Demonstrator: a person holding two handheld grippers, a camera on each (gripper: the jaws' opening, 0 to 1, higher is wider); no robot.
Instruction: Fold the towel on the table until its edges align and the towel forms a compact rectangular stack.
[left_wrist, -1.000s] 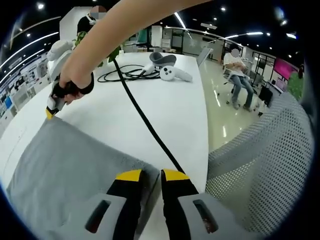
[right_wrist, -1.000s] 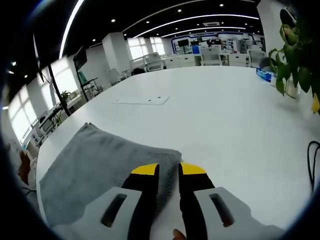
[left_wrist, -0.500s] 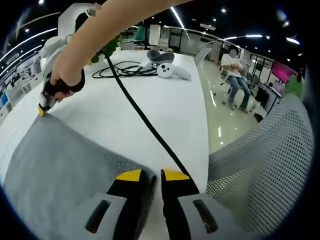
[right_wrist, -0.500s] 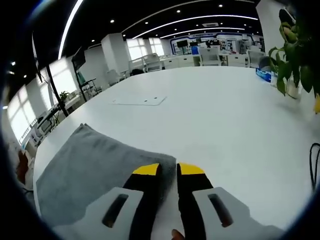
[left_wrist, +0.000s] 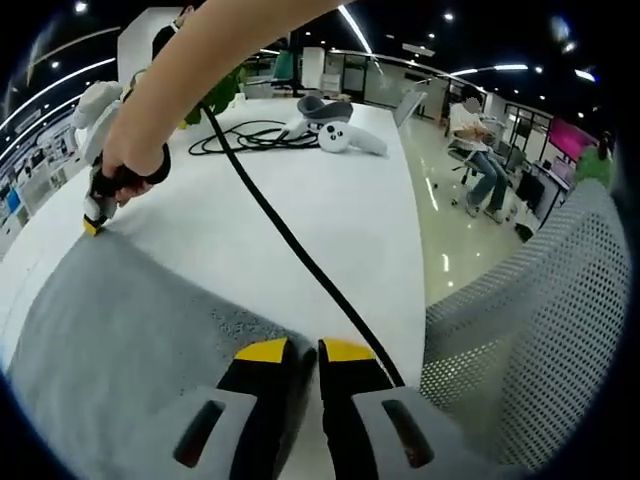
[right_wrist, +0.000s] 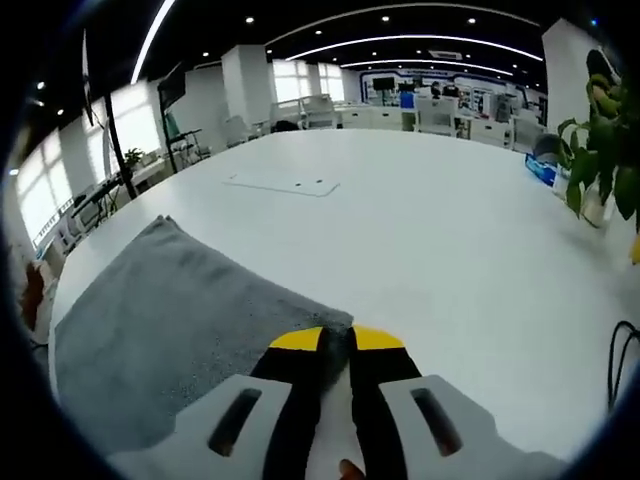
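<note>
Between the yellow-tipped jaws of my left hand-held gripper (left_wrist: 303, 352) I have one corner of the grey towel (left_wrist: 120, 330); the jaws stand almost together with the cloth's edge pinched between them. From that corner the towel spreads away to the left of the jaws, flat on the white desk (left_wrist: 330, 210). At the towel's far corner, up and to the left of my jaws, I see my right hand-held gripper (left_wrist: 92, 222) with its yellow tip down on the cloth, held by a hand (left_wrist: 135, 165) on a bare arm reaching across the top of the left gripper view. A black cable (left_wrist: 290, 250) runs from just beyond my left jaws diagonally up the desk to a loose coil, near a white headset and controller (left_wrist: 340, 135). To the right of the jaws is a grey mesh chair back (left_wrist: 540, 320), off the desk's edge. A seated person (left_wrist: 475, 150) is farther off on the shiny floor.

In the right gripper view, my right hand-held gripper (right_wrist: 336, 340) has its jaws nearly shut on the towel's (right_wrist: 170, 310) near corner, and the cloth lies to the left of them, reaching toward the desk's (right_wrist: 430, 230) rounded edge. A flat white plate (right_wrist: 282, 184) sits in the desk ahead of the jaws. A green plant (right_wrist: 600, 140) stands far to the right.
</note>
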